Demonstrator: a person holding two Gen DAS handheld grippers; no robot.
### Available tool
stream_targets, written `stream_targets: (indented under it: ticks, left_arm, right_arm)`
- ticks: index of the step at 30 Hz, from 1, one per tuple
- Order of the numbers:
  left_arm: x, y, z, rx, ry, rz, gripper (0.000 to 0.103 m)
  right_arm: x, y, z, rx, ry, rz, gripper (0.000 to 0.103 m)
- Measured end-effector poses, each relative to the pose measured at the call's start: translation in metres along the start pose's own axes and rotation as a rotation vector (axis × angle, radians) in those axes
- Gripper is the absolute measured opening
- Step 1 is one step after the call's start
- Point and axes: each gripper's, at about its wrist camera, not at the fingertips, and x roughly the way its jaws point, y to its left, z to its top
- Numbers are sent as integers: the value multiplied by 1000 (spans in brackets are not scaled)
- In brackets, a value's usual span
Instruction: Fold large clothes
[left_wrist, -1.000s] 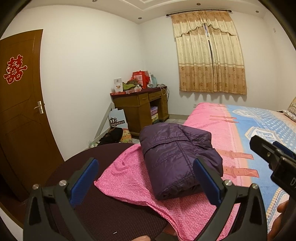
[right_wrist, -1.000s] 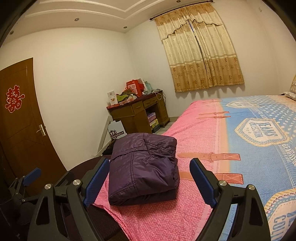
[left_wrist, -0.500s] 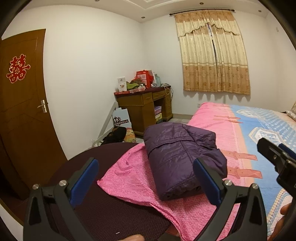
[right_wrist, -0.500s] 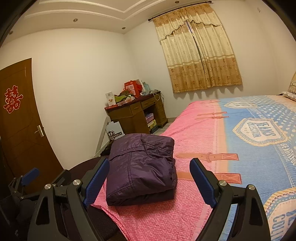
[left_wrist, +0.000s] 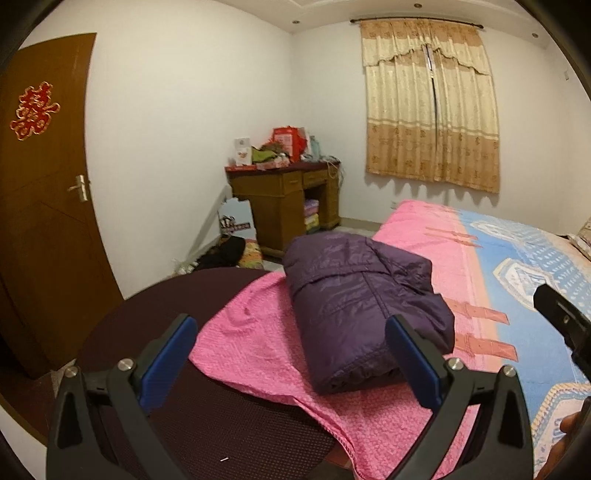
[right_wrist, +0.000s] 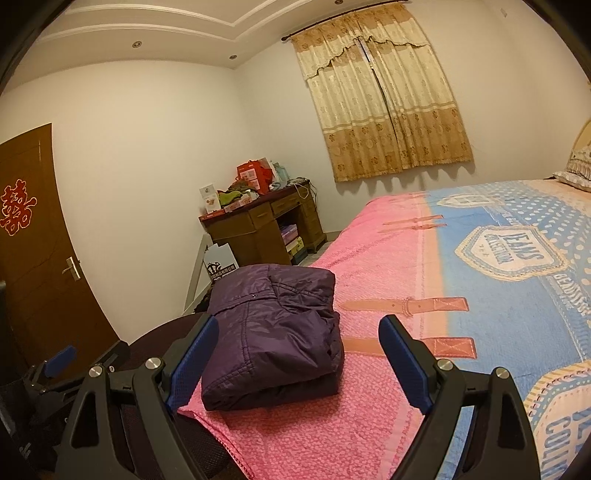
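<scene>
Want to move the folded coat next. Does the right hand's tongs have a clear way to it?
Probably yes: the right tongs stand open and empty, the purple coat lies just ahead on the bedspread, nothing between.

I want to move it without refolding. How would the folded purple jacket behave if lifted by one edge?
The purple jacket looks puffy and soft, so it would likely sag and unfold. Its shiny fabric may slip between pads. Probably light for its bulk.

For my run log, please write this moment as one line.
jacket: folded, on bed corner | left gripper: jaws open, empty | right gripper: jaws open, empty
</scene>
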Motion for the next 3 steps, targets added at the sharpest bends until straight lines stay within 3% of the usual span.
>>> stream_targets:
  ticks: [3]
  left_arm:
    - [7,2,-2,1,15,4,103]
  right_arm:
    - [3,-4,-2,13,7,0,89]
